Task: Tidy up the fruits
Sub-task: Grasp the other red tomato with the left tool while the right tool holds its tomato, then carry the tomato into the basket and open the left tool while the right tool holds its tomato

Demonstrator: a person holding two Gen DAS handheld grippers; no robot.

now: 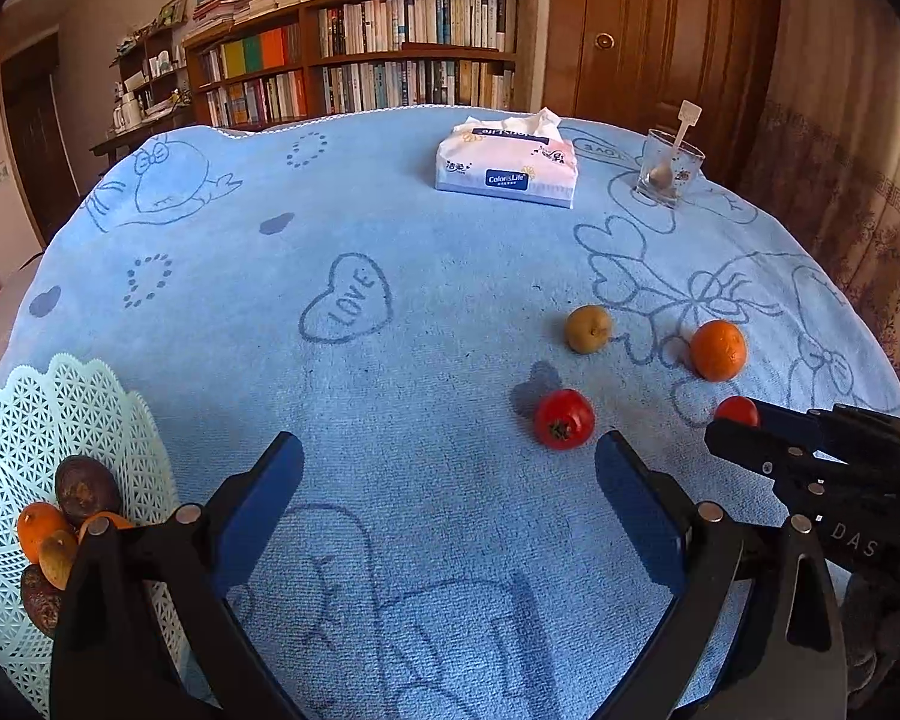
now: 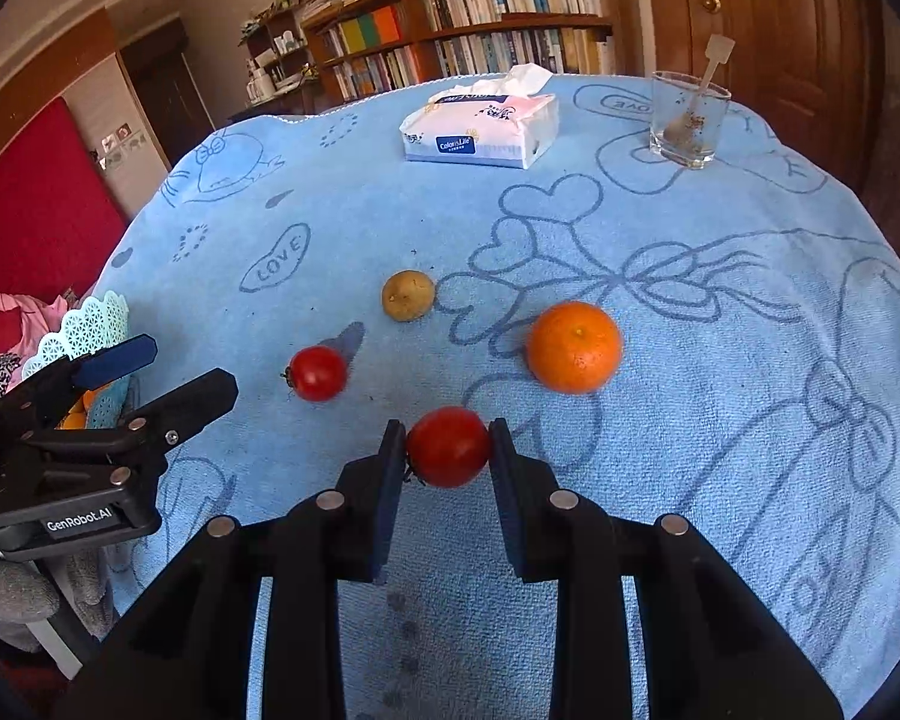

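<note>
My right tool (image 2: 448, 447) pinches a tomato (image 2: 448, 447) at lower centre, pads on its sides; it looks soft and smooth, so I judge a light squeeze best. My left tool (image 1: 450, 480) is wide, empty; the basket (image 1: 60, 408) sits lower left.

Basket (image 1: 60, 408) cut off; held tomato (image 1: 737, 409) half-hidden — jaws.

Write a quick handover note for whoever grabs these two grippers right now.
Right gripper: shut on a red tomato.
Left gripper: open, empty, next to the basket.
Done: several fruits already sit in the basket.
Left on the blue cloth: second tomato, orange, brownish fruit.
Next: probably carry the held tomato to the basket.
</note>
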